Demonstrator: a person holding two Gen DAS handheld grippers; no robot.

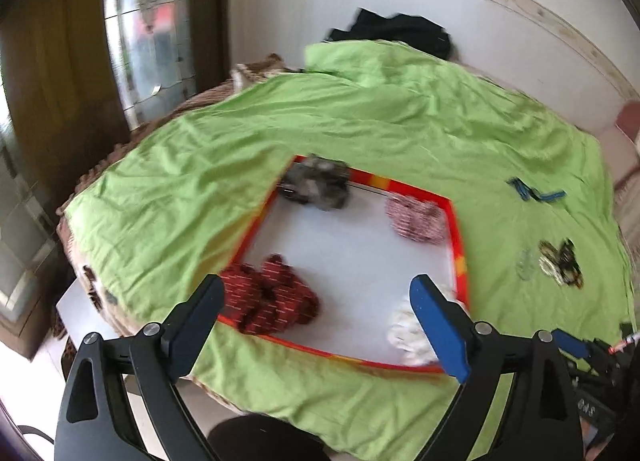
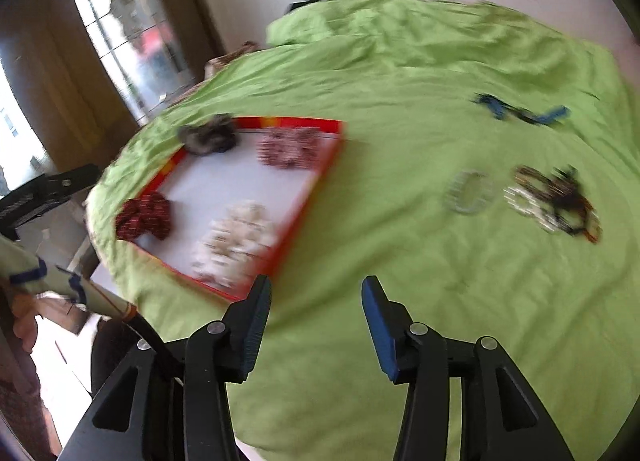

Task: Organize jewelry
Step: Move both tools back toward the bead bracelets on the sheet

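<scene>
A: How far along was the sorting?

B: Four scrunchies lay in the red-rimmed tray: a dark red one, a grey one, a pink one and a white one.

A: And what was left?

B: Right of the tray, on the green sheet, sat the bracelets, a clear ring and blue clips.

A: The tongs?

B: Left tongs gaped wide over the tray, empty. Right tongs stood half-open, holding nothing.

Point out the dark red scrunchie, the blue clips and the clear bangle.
dark red scrunchie (image 1: 270, 295), left wrist view, middle of its folds
blue clips (image 2: 520, 112), right wrist view, centre of the pair
clear bangle (image 2: 472, 193), right wrist view, its ring
</scene>
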